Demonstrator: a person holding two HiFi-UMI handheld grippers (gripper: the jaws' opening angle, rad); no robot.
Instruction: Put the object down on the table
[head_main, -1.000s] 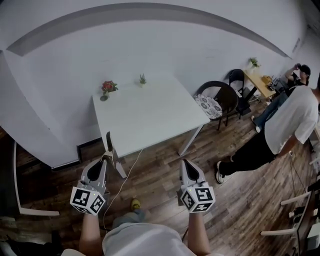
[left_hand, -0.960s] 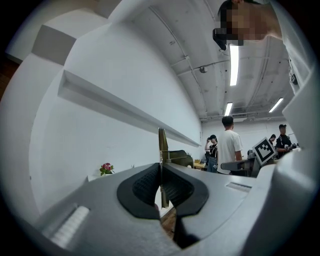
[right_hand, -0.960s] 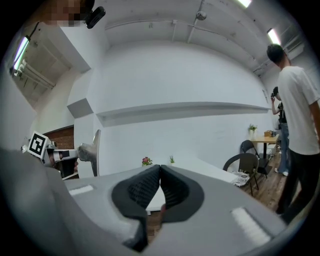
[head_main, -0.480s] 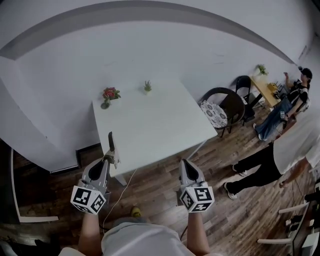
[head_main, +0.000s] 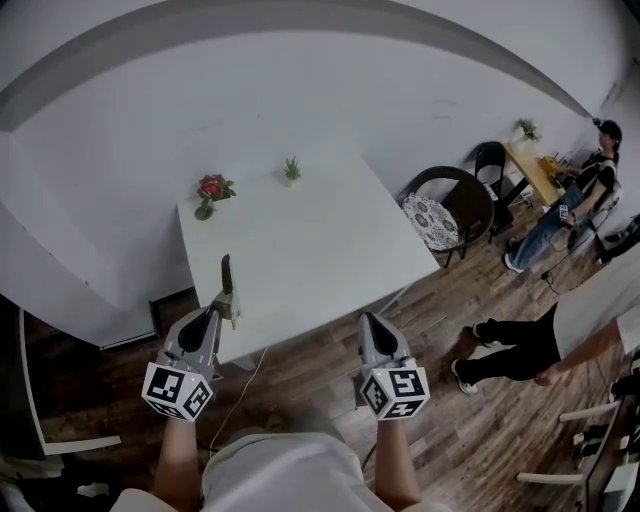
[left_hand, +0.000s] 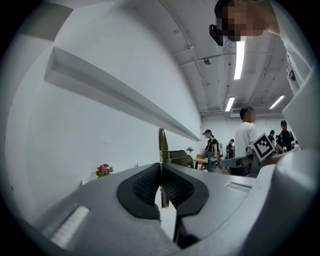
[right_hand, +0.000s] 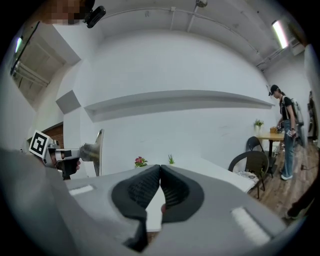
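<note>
My left gripper (head_main: 217, 312) is shut on a thin flat metal blade, like a knife (head_main: 227, 274), which sticks up and forward from the jaws over the near left edge of the white table (head_main: 310, 250). In the left gripper view the blade (left_hand: 162, 145) stands edge-on between the closed pads. The right gripper view shows it from the side as a shiny blade (right_hand: 98, 151). My right gripper (head_main: 371, 323) is shut with nothing in it, and hovers by the table's near edge.
A red flower pot (head_main: 209, 190) and a small green plant (head_main: 291, 168) stand at the table's far edge by the white wall. Dark chairs (head_main: 452, 207) and people (head_main: 560, 215) are to the right, over wooden floor. A cable (head_main: 240, 385) hangs below the table.
Both grippers have come closer to the table, and the blade now reaches over its near edge. The person in the white shirt on the right has moved mostly out of view.
</note>
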